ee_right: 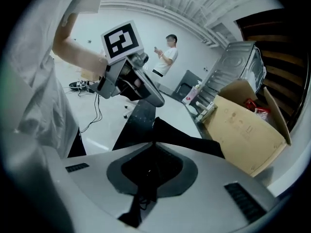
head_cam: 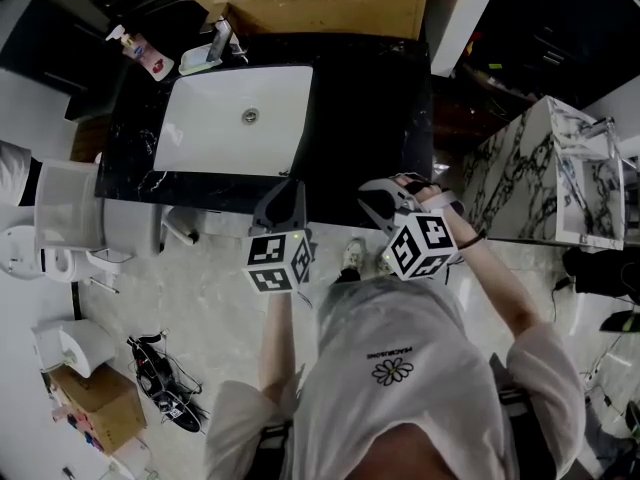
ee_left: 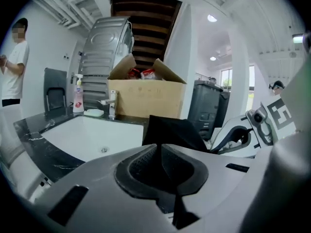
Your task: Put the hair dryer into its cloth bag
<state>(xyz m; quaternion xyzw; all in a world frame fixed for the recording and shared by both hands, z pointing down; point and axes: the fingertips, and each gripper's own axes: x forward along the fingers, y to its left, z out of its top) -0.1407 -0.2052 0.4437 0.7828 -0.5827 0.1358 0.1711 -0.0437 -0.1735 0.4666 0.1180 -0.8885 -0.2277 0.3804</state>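
The cloth bag [ee_left: 171,131] is soft, light and floppy, so its top edge is the best place to hold, and the left hand-held gripper [ee_left: 161,148] and right hand-held gripper [ee_right: 153,146] both pinch it in front of the sink [ee_left: 85,136]; no hair dryer shows

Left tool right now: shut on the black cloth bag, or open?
Shut on it. The left gripper view shows the left tool with pads together, the black cloth bag pinched between them, fabric rising past the tips.
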